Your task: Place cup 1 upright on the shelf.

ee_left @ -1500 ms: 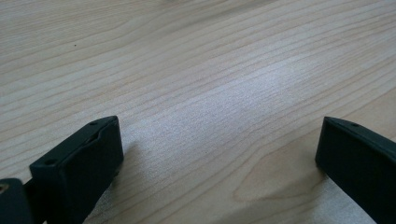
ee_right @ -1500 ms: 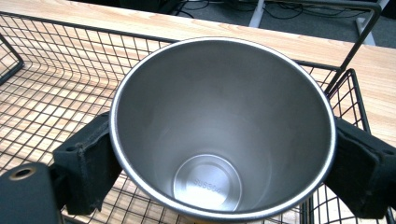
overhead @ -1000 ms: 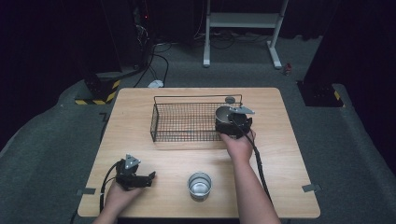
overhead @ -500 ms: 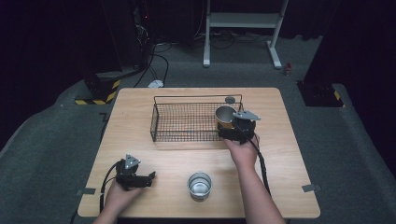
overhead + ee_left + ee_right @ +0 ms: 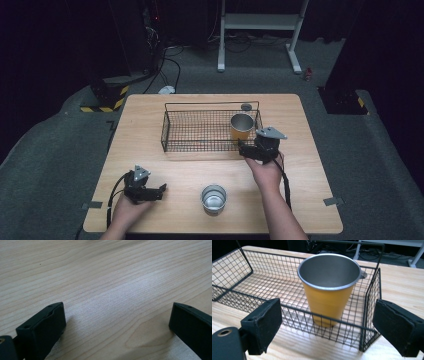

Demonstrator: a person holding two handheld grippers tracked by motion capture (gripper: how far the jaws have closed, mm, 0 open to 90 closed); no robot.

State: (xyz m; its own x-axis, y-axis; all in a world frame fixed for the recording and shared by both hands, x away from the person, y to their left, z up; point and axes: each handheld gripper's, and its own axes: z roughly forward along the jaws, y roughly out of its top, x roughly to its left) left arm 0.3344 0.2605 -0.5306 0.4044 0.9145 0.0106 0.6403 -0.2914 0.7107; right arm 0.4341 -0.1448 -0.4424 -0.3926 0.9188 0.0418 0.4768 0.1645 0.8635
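An orange metal cup [image 5: 328, 290] stands upright inside the right end of a black wire basket [image 5: 262, 280]. In the high view the cup [image 5: 242, 126] sits in the basket [image 5: 200, 131] at the table's middle. My right gripper [image 5: 327, 315] is open just outside the basket's near wall, with the cup beyond the wire between its jaws and nothing held. In the high view this gripper [image 5: 248, 149] is at the basket's front right corner. My left gripper [image 5: 159, 191] rests near the front left of the table, and its jaws [image 5: 117, 312] are open over bare wood.
A silver metal cup [image 5: 213, 197] stands on the wooden table [image 5: 310, 165] near the front edge, between the two hands. A small grey disc [image 5: 246, 106] lies behind the basket. Dark floor with cables and a white stand leg surrounds the table.
My right gripper has let go of the orange cup in the basket and drawn back over the near wall towards the person. The left gripper has stayed put.
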